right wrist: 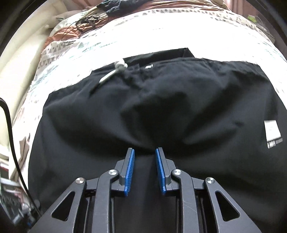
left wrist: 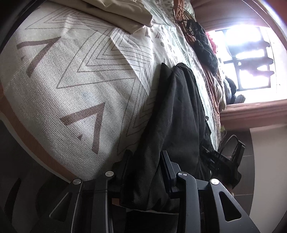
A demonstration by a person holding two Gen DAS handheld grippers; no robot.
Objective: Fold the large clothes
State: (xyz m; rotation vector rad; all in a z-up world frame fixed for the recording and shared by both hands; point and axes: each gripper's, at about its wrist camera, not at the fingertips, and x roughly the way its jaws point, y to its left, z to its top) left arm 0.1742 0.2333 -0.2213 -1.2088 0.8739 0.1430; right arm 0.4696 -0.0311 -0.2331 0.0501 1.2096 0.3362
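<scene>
Black drawstring trousers (right wrist: pixel 161 100) lie spread on a patterned bedspread (right wrist: pixel 161 35), with a white cord (right wrist: pixel 114 70) near the waistband and a white label (right wrist: pixel 271 131) at the right. My right gripper (right wrist: pixel 145 152) is open, its blue pads (right wrist: pixel 130 170) just above the black cloth, nothing between them. In the left wrist view the camera is rolled sideways. My left gripper (left wrist: pixel 146 156) is shut on a thick bunch of the black trousers (left wrist: pixel 172 116), which hang from it across the bedspread (left wrist: pixel 71 80).
A beige folded cloth (left wrist: pixel 125 14) lies on the bed. Dark knitwear (left wrist: pixel 206 48) and tangled cables (right wrist: pixel 86 19) sit near the bed's far side. A bright window (left wrist: pixel 251 59) is beyond. A black cable (right wrist: pixel 10 129) runs at left.
</scene>
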